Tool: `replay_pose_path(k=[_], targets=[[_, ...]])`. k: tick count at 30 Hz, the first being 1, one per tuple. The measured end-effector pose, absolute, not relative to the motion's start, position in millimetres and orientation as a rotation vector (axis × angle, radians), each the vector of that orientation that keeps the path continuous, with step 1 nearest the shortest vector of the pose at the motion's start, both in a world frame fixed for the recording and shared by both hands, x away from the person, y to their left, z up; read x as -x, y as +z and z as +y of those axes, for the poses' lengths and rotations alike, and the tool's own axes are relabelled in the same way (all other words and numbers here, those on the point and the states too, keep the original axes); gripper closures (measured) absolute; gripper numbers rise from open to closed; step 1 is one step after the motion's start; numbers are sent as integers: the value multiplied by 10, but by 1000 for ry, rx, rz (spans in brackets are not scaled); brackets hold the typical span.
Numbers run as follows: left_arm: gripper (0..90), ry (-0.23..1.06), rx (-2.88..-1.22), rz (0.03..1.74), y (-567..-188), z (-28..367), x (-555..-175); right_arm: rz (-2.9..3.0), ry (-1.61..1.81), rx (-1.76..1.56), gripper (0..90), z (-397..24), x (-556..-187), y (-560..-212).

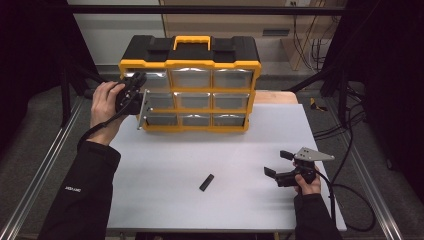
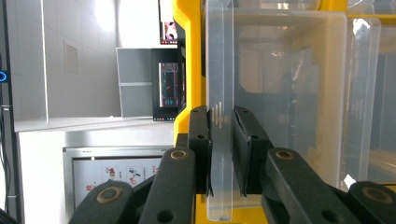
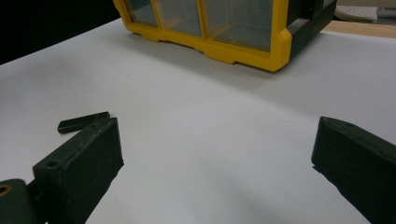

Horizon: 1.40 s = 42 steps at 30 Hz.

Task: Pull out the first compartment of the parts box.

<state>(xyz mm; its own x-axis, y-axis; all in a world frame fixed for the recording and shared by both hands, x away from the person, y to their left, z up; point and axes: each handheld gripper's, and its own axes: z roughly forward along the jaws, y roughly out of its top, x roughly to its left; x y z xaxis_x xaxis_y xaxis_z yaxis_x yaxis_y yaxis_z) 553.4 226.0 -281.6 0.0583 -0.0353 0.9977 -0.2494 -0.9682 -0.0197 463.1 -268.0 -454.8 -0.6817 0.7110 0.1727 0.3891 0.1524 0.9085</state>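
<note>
The left gripper view shows the left hand-held gripper (image 2: pixel 221 154) clamped on the clear front lip of a transparent drawer (image 2: pixel 280 93) at the left end of the yellow-and-black organiser (image 1: pixel 190 85), which stands at the far side of the bench (image 1: pixel 165 165). The drawer looks only partly drawn out, so the pull is begun but not finished. The right hand-held gripper (image 1: pixel 277 164) waits near the right edge with its jaws spread wide and nothing between them; a small black bar (image 1: pixel 206 182) lies untouched at near centre. No brand or label is legible on the organiser.
</note>
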Motion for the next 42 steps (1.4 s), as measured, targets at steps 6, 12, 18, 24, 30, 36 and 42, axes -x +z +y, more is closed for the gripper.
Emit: replay_pose_path(k=[6,12,18,24,30,36,42], targets=[[781,2033,-2164,-298,-2817,2256,-5503,2138,1539,-1063,21,-2680,-4632,-4548],[781,2036,-2155,-305,-2824,2255,-5474,2137,1538,-1062,21,-2680,-4630,-4547],[781,2039,-2151,-307,-2832,2257,-5438,2136,1538,-1063,21,-2680,-4629,-4547],[781,2035,-2148,-316,-2835,2259,-5415,2134,1537,-1061,21,-2685,-4629,-4544],[781,2038,-2147,-314,-2836,2256,-5390,2135,1538,-1064,21,-2685,-4627,-4542],[780,2040,-2152,-310,-2839,2251,-5368,2135,1538,-1063,21,-2681,-4628,-4545],[781,2040,-2151,-313,-2840,2256,-5337,2134,1538,-1063,21,-2683,-4626,-4542]])
